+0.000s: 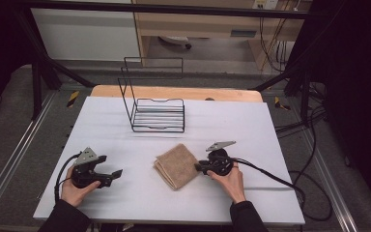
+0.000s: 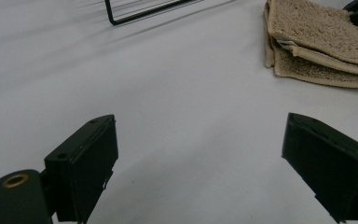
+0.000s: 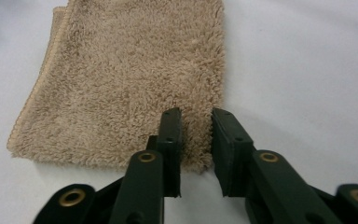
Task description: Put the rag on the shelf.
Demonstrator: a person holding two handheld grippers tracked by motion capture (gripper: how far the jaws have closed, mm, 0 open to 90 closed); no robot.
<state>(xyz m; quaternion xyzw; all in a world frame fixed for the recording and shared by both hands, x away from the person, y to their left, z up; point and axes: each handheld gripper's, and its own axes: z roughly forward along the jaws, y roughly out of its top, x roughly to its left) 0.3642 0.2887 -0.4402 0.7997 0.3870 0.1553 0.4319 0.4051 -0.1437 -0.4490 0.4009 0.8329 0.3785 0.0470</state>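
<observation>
A folded tan towel [image 1: 176,166] lies on the white table [image 1: 140,145], in front of centre. My right gripper [image 1: 199,167] points left at the towel's right edge. In the right gripper view its jaws [image 3: 196,135] stand narrow, one on each side of the near corner of the towel [image 3: 121,79], with the pile filling the gap between the pads. The towel lies flat on the table. My left gripper [image 1: 112,166] rests at the front left, open wide over bare table [image 2: 200,154]. From there the towel [image 2: 317,42] shows at the upper right.
A black wire rack [image 1: 157,116] with a tall wire back stands behind the towel near the table's far edge; its base wire [image 2: 140,11] shows in the left gripper view. Cables trail from both grippers off the front and right sides.
</observation>
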